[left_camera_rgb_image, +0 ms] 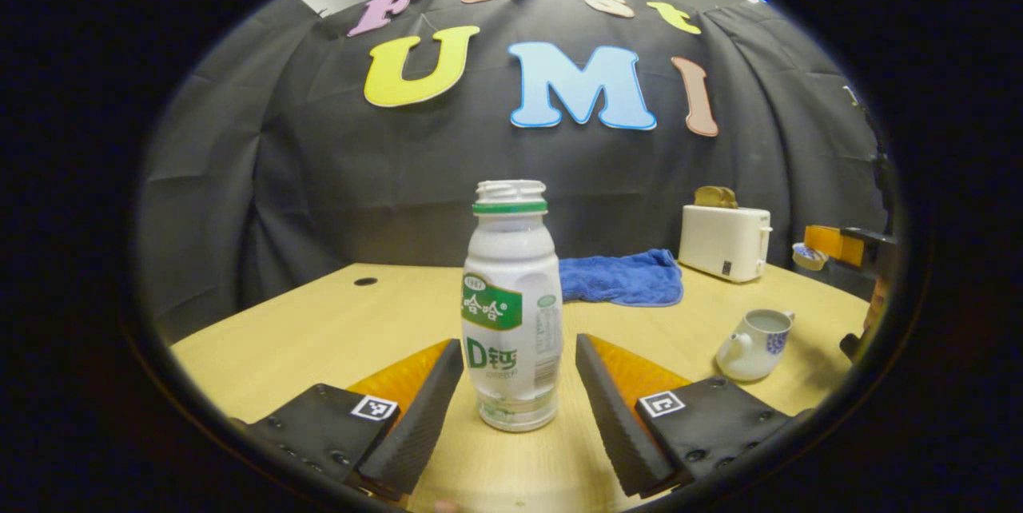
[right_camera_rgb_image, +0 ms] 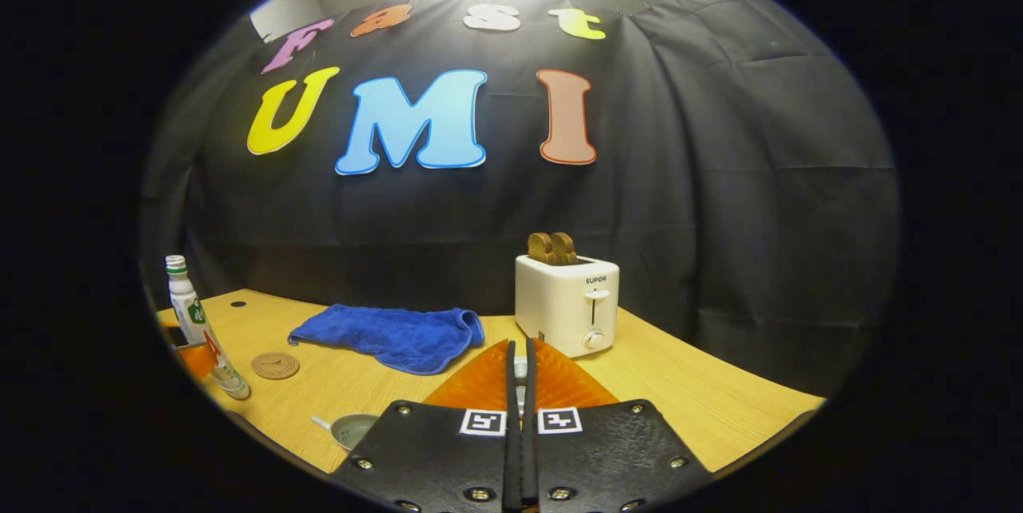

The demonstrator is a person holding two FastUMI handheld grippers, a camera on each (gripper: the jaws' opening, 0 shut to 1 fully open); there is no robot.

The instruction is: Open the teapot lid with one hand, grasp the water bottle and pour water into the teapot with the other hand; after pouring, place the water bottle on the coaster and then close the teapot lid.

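Glossy plastic bottle (left_camera_rgb_image: 511,313), matt wood-grain table (left_camera_rgb_image: 336,329), fluffy blue cloth (right_camera_rgb_image: 396,337), glazed ceramic teapot (left_camera_rgb_image: 755,345).

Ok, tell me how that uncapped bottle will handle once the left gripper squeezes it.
The bottle is tall on a narrow base, so a nudge probably tips it. With no cap, it may spill. Its thin-looking plastic likely flexes between the left gripper fingers.

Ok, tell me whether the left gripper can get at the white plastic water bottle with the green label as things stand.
Probably yes: the left gripper is open, and the white plastic water bottle stands upright between its fingers with gaps on both sides and nothing in between.
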